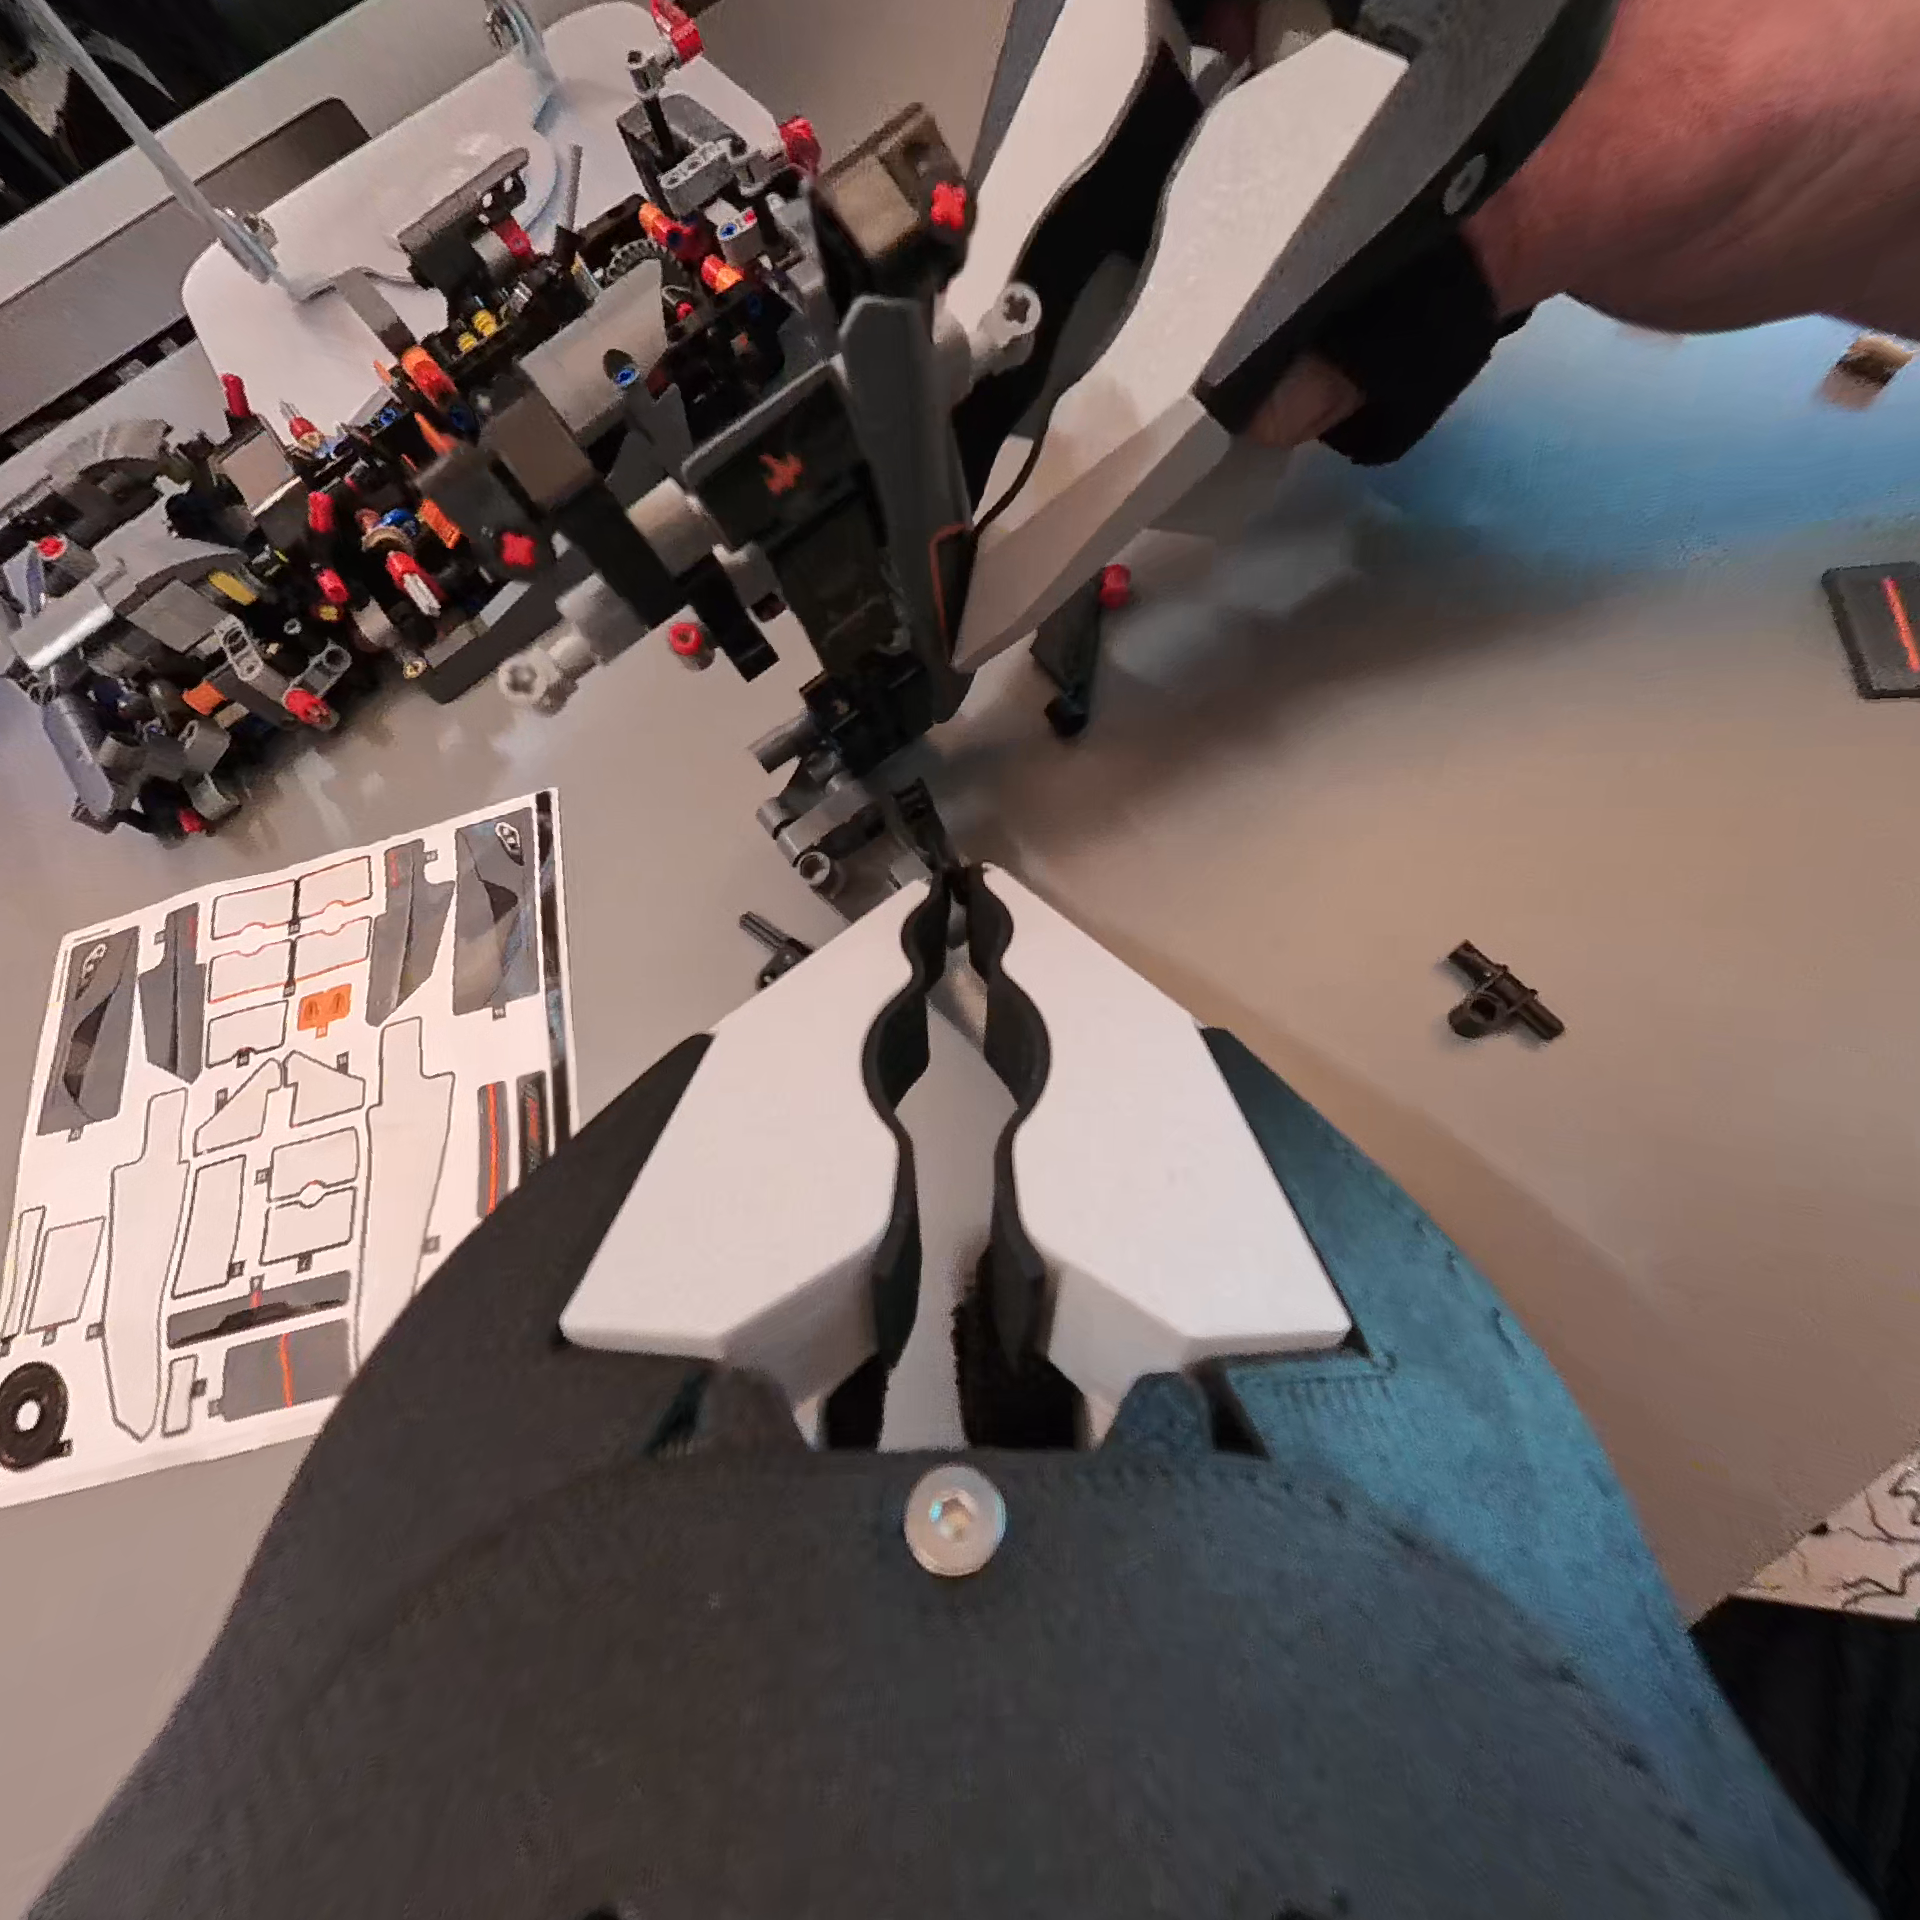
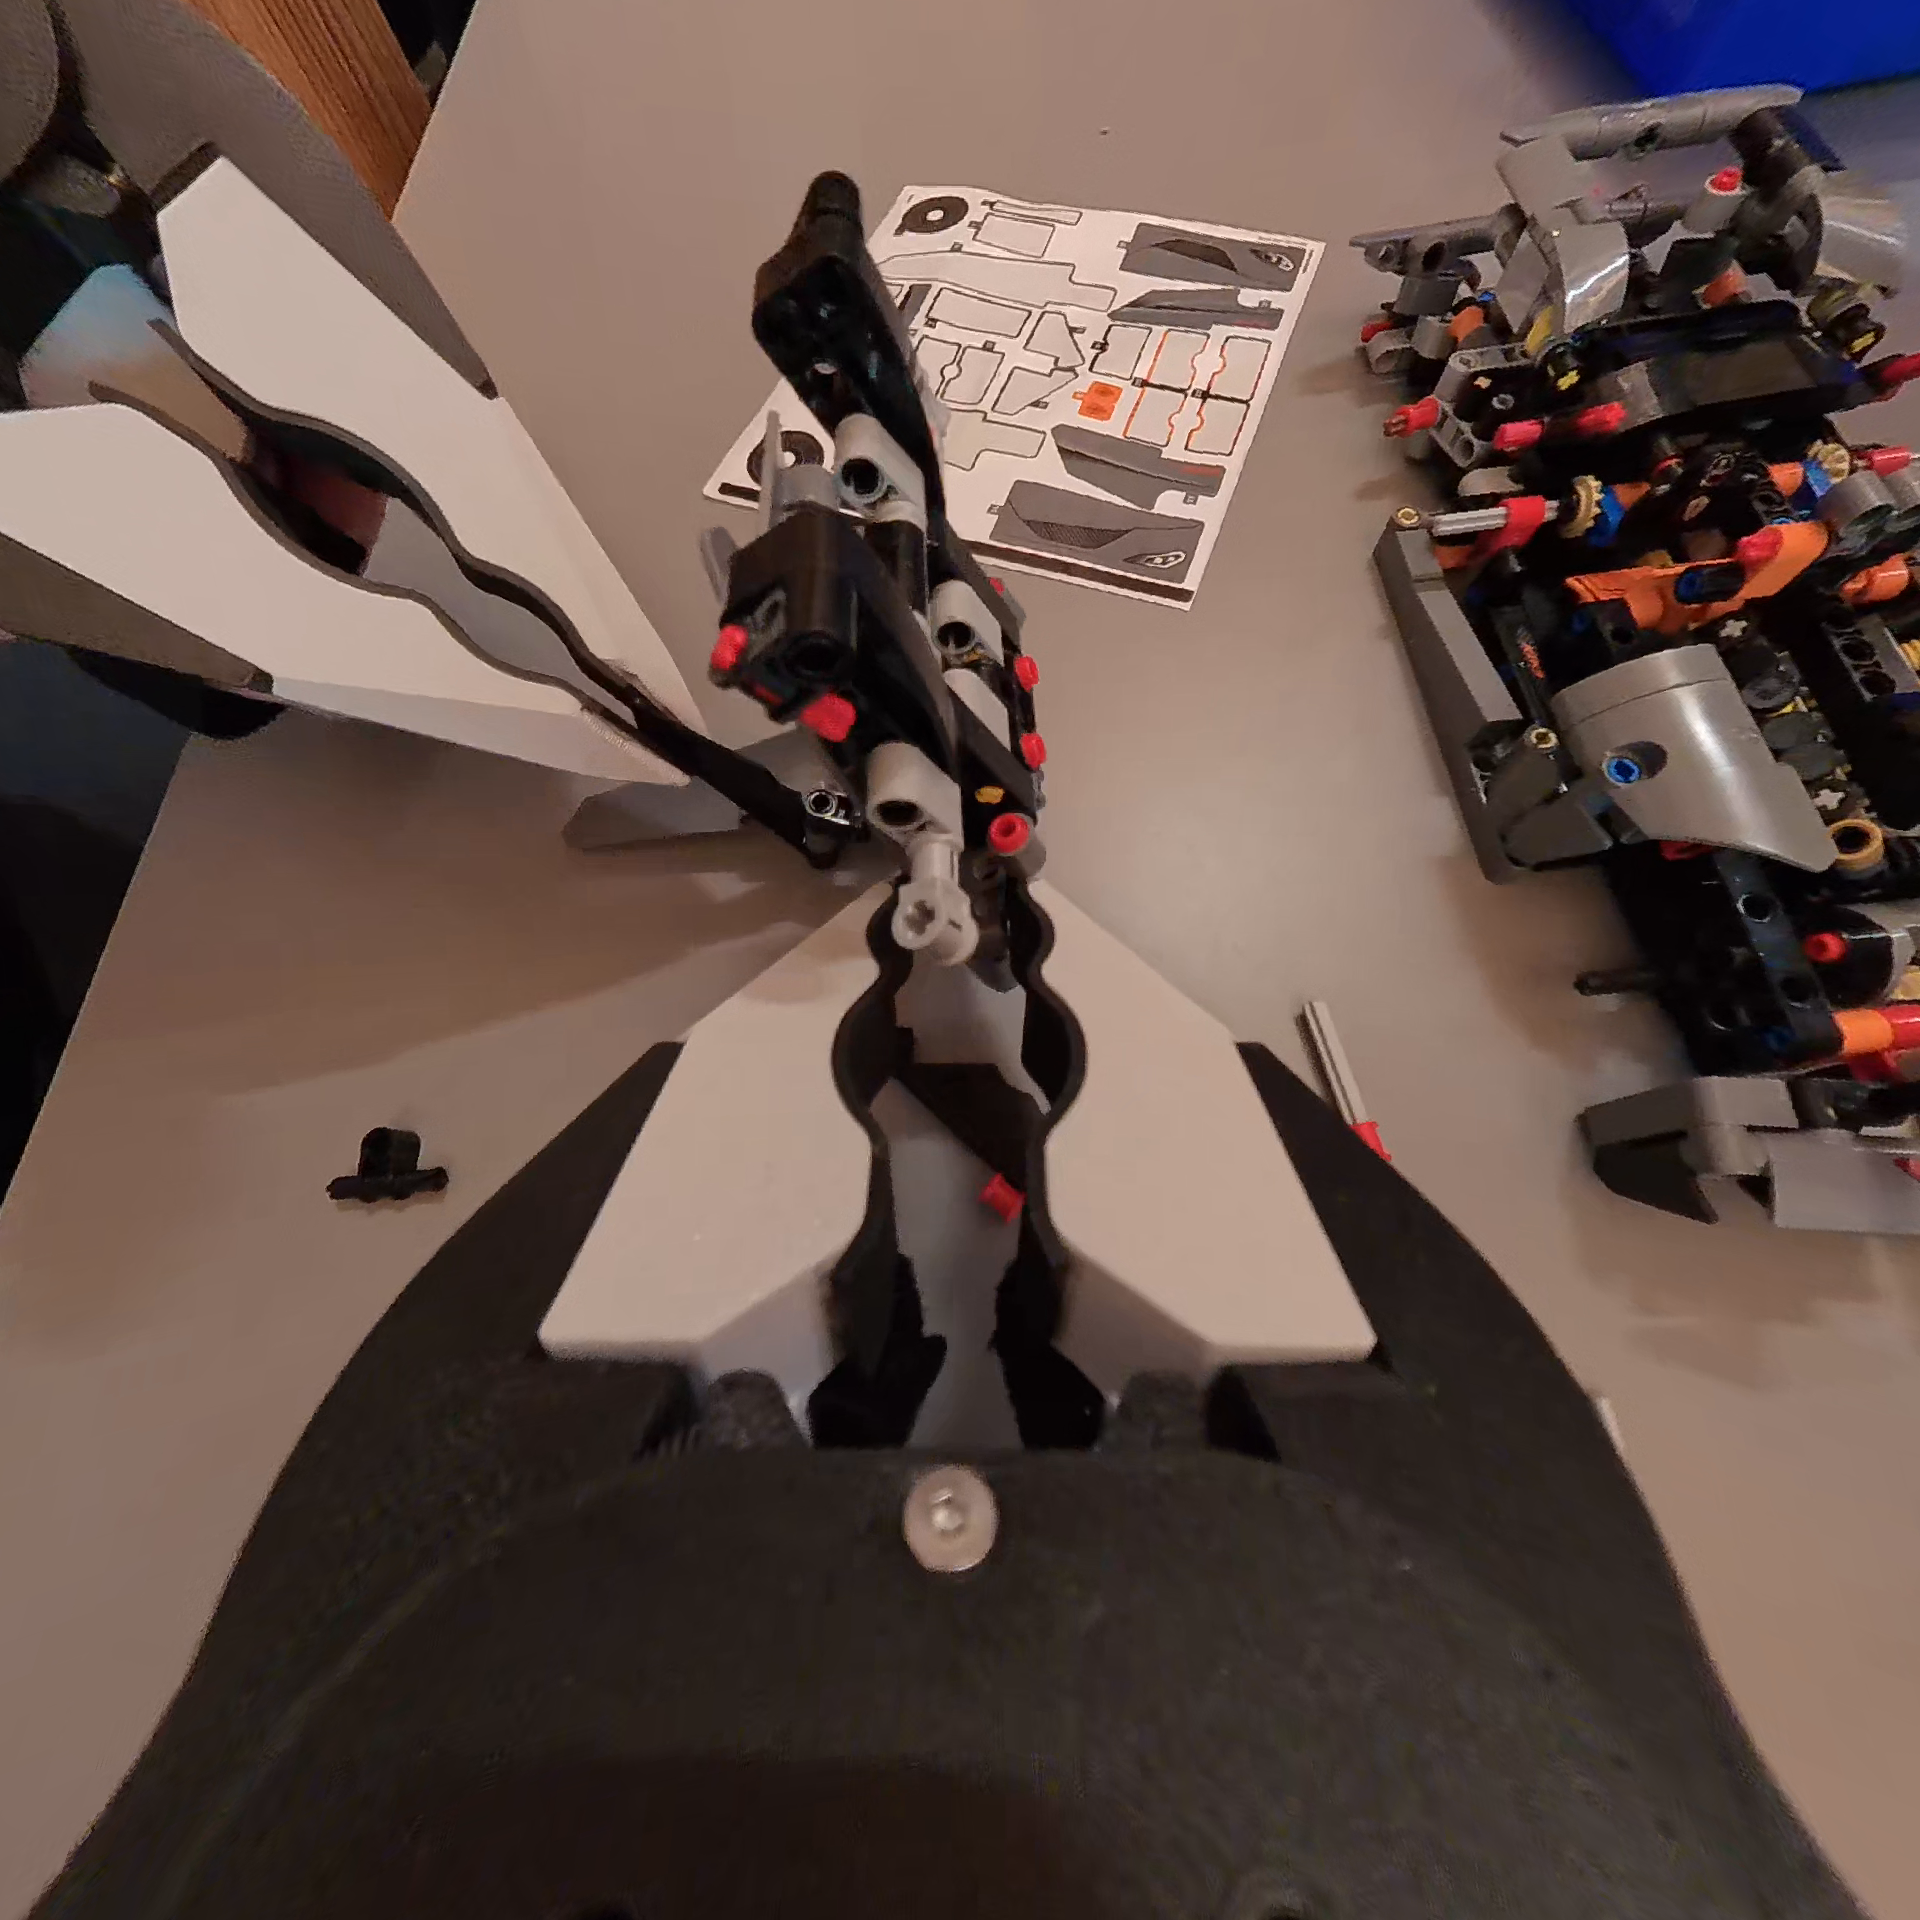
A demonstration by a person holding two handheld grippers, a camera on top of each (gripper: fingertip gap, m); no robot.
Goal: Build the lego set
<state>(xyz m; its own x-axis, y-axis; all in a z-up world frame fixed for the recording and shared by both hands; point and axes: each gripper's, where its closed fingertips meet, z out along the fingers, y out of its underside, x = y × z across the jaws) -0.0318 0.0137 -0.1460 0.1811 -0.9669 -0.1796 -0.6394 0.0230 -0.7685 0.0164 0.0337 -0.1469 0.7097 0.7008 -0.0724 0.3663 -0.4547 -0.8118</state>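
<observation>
Landmark: sticker sheet (image 2: 1049, 395), white, printed with grey, black and orange decal shapes, lying flat on the grey table (image 2: 1195, 852).

Item 1. Sub-assembly (image 2: 883, 644), black and grey beams with red pins, held above the table just in front of the sticker sheet, standing roughly upright and tilted; in the left wrist view it (image 1: 831, 540) rises between the two grippers.

Item 2. Right gripper (image 2: 961, 914), white fingers with black wavy pads, closed on the lower end of the sub-assembly; a light grey connector and dark beam sit between its tips. A person's hand (image 1: 1662, 177) in a black fingerless glove holds it, seen at upper right of the left wrist view.

Item 3. Left gripper (image 1: 956, 883), same build, tips drawn together and pinching a thin black piece at the sub-assembly's base; from the right wrist view it reaches in from the left of the sheet.

Item 4. Car chassis (image 2: 1683, 644), large, part-built, grey, black and orange with red and blue pins, resting on the table to the right of the sticker sheet in the right wrist view, well apart from the sub-assembly.

Item 5. Loose black connector (image 2: 387, 1166), on the table, well apart from the sheet on the near left side.

Item 6. Grey axle with a red end (image 2: 1340, 1091), on the table between the right gripper and the chassis
</observation>
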